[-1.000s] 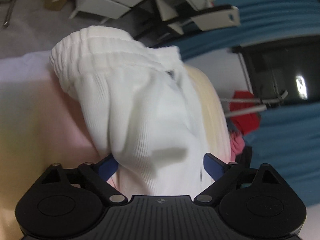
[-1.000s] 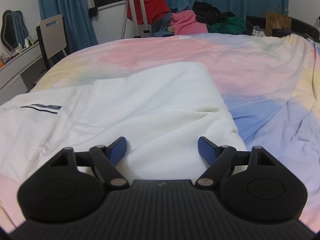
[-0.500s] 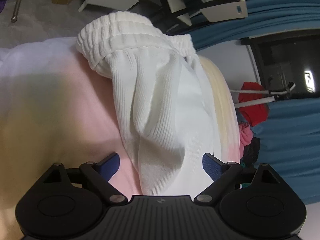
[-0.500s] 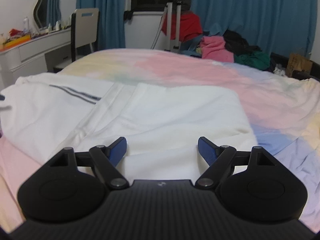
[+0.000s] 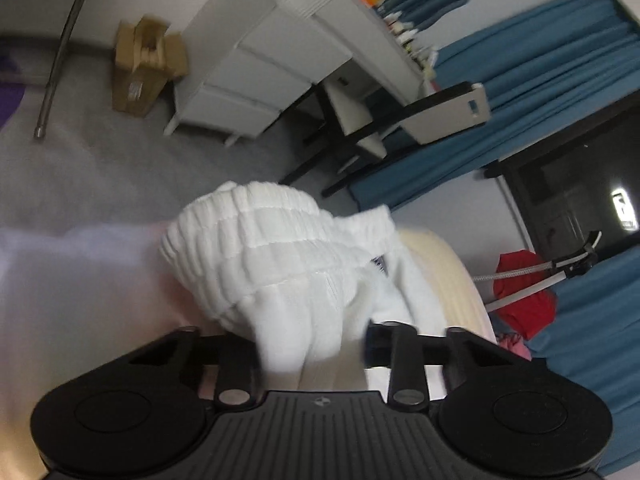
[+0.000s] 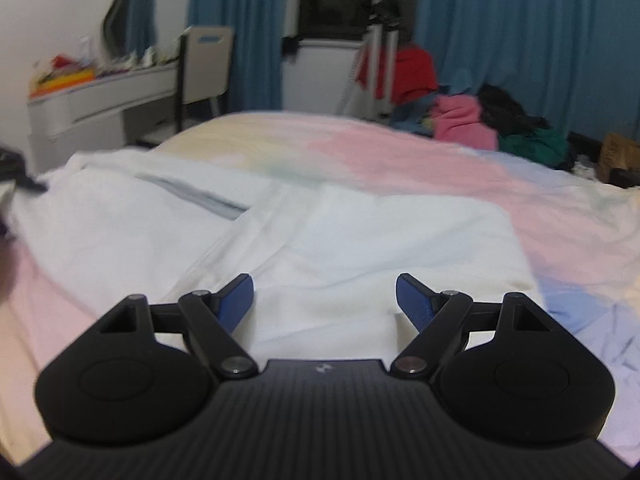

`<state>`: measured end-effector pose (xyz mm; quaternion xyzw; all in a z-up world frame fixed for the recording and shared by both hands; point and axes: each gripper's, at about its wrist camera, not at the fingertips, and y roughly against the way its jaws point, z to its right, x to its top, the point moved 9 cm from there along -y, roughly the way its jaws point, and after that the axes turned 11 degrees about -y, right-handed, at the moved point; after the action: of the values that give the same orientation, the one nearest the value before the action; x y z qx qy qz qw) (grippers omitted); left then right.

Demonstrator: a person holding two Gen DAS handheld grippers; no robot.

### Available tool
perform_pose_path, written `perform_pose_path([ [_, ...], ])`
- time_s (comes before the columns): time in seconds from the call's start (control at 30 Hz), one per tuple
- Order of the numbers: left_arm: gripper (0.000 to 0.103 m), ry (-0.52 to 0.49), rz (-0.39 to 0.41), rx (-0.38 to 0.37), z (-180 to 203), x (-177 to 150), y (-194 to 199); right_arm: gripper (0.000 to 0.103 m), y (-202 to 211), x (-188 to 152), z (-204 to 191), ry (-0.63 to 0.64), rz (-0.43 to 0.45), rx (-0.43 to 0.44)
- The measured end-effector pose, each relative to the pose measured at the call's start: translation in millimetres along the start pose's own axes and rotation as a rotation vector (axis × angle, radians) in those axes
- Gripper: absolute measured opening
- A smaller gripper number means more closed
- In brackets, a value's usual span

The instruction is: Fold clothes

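A white ribbed garment with an elastic waistband (image 5: 276, 256) lies on the pastel bedsheet (image 5: 80, 280). My left gripper (image 5: 312, 344) is shut on a bunch of its cloth just below the waistband; its fingertips are hidden in the fabric. In the right wrist view the garment (image 6: 360, 248) spreads flat across the bed, with a grey stripe (image 6: 192, 196) at the left. My right gripper (image 6: 324, 300) is open and empty, low over the garment's near part.
A white dresser (image 5: 280, 60), a chair (image 5: 432, 116) and a cardboard box (image 5: 144, 64) stand on the floor beyond the bed edge. A tripod (image 6: 376, 48) and a pile of coloured clothes (image 6: 480, 120) are at the far side of the bed (image 6: 400, 152).
My left gripper has closed on the garment near the waistband and tilted up towards the room. My right gripper stays open and has swung slightly, with the garment shifting left in its view.
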<state>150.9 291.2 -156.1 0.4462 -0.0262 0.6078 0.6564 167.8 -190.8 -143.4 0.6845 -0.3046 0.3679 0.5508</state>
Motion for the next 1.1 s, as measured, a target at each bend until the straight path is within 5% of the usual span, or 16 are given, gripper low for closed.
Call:
perform_pose_path([
  [0.07, 0.022, -0.144, 0.063, 0.035, 28.1, 3.9, 9.4, 0.079, -12.8, -15.4, -2.8, 0.008, -0.080, 0.010],
  [0.3, 0.020, -0.587, 0.346, 0.093, 141.1, -17.4, 70.8, 0.079, -13.8, -2.1, 19.1, -0.135, -0.069, 0.042],
  [0.6, 0.017, -0.802, 0.525, -0.086, 319.7, -112.9, 143.9, 0.080, 19.9, 23.6, 105.1, -0.532, 0.022, 0.012],
  [0.9, 0.014, -1.016, 0.550, -0.299, 467.4, -284.5, 149.5, 0.081, 55.3, 28.9, 219.5, -0.930, 0.209, -0.026],
  [1.1, 0.015, -1.301, 0.372, -0.363, 473.7, -425.6, 98.3, 0.082, 67.5, 17.8, 278.8, -1.116, 0.321, -0.073],
])
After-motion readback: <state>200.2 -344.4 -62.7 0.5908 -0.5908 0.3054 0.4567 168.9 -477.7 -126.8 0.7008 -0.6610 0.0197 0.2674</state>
